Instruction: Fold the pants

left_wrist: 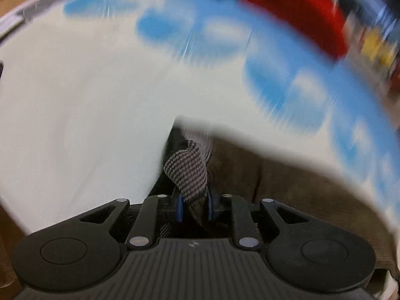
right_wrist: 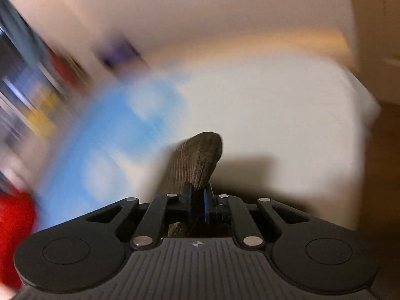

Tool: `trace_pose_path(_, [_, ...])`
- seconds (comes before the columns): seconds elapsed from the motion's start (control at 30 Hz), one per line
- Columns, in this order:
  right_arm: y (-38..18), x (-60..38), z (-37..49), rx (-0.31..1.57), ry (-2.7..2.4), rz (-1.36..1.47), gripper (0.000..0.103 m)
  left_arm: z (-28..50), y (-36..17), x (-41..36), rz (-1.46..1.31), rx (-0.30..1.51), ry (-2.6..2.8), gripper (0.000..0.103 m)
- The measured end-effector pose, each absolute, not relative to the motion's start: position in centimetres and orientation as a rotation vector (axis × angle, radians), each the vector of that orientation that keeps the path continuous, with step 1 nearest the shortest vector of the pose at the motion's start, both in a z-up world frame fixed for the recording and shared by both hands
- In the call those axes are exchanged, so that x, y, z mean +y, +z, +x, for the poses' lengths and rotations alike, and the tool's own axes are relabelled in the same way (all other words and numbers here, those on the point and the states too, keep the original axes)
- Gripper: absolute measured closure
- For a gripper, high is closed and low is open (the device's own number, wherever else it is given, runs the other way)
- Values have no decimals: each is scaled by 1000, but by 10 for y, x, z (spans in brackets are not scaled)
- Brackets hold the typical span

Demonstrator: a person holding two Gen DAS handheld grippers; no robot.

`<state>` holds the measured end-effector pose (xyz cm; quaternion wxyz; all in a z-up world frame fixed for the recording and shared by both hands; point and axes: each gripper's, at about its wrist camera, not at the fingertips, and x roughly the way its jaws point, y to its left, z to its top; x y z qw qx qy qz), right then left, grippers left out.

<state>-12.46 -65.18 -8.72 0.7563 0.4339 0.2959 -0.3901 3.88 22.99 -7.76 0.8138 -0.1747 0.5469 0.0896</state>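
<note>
Tongs on the left [left_wrist: 194, 206] pinch the brown pants [left_wrist: 287, 175] at a striped band; right tongs [right_wrist: 198, 203] pinch a pants fold, bed [right_wrist: 275, 115] beyond.

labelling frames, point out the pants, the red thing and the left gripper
pants [right_wrist: 197, 160], right wrist view, the brown fold sticking up above the jaws
red thing [left_wrist: 295, 12], left wrist view, middle of its blurred top
left gripper [left_wrist: 194, 206], left wrist view, between the fingertips

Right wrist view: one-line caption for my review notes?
Right claw shut on a fold of brown pants above a blurred white and blue bedsheet.
</note>
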Motion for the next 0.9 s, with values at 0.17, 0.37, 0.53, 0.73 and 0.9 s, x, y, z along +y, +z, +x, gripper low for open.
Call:
trace_pose_path(0.17, [-127, -670, -150, 848, -867, 1047, 94, 30, -79, 240, -398, 1177, 171, 84])
trace_pose_path(0.37, [-97, -660, -154, 767, -804, 900, 95, 24, -71, 245, -402, 1164, 188, 84])
trace_pose_path(0.53, [-137, -677, -167, 960, -985, 1053, 91, 27, -93, 233, -280, 1329, 224, 66])
trace_pose_path(0.73, [-99, -662, -148, 910, -1063, 696, 77, 20, -50, 234, -220, 1063, 273, 62])
trace_pose_path(0.9, [-58, -619, -116, 706, -870, 481, 71, 20, -29, 216, -243, 923, 123, 62])
